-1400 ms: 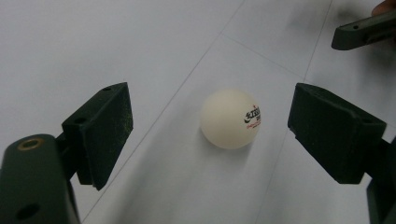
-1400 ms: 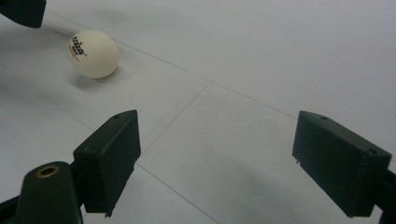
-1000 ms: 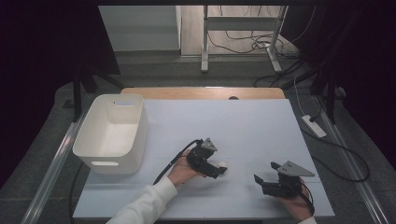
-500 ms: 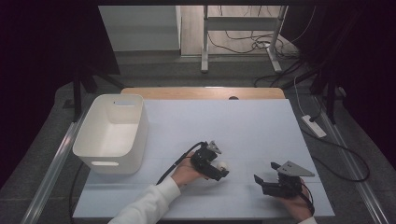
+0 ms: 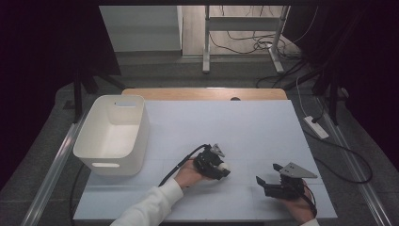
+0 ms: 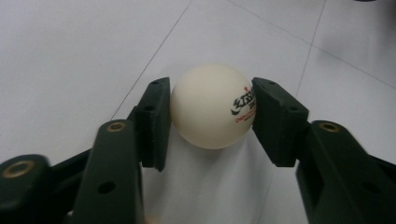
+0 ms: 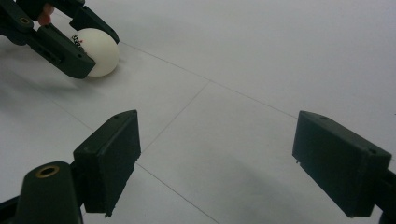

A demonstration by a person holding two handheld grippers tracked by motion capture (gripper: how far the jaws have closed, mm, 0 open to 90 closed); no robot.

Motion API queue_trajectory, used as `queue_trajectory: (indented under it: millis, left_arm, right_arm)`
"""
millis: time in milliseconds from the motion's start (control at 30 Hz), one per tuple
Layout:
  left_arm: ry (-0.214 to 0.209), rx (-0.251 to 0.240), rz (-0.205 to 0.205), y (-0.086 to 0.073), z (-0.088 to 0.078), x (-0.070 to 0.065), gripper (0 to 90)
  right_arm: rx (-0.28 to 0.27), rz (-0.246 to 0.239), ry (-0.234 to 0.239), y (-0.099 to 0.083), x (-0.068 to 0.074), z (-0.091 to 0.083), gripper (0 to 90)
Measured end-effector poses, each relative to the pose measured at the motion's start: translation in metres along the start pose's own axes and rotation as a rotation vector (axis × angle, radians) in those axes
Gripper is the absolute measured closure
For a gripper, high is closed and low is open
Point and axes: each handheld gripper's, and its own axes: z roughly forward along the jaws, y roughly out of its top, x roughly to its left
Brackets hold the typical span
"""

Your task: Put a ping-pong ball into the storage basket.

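The white ball (image 6: 211,106) carries a printed mark on its right side in the left gripper view: a black logo with small red stars above it and a line of small red writing below. The letters look like "DHS", but they are partly hidden by the jaw pad, so I cannot read them fully.

The left gripper (image 6: 210,112) has just been closing its jaws, and now both pads press on the ball, one at 9 o'clock and one at 3 o'clock of it. The ball rests on the white table (image 5: 244,127), in the near middle part of it in the high view.

The right gripper (image 7: 215,163) has its jaws wide apart with nothing between them. It rests at about 4 o'clock from the ball, near but apart, and in its own view the ball with the left gripper shows at 10 o'clock.

A white basket (image 5: 96,141) stands at 9 o'clock from the ball, well apart. Thin seam lines cross the table. Nothing stands between the ball and the basket.
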Motion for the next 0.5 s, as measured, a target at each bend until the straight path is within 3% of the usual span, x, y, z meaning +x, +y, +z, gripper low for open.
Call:
queue_trajectory:
  millis: [500]
  left_arm:
    - [0.001, -0.026, 0.0, 0.0, -0.0092, 0.0012, 50.9]
  right_arm:
    - [-0.001, -0.001, -0.001, -0.0002, -0.0005, -0.0002, 15.0]
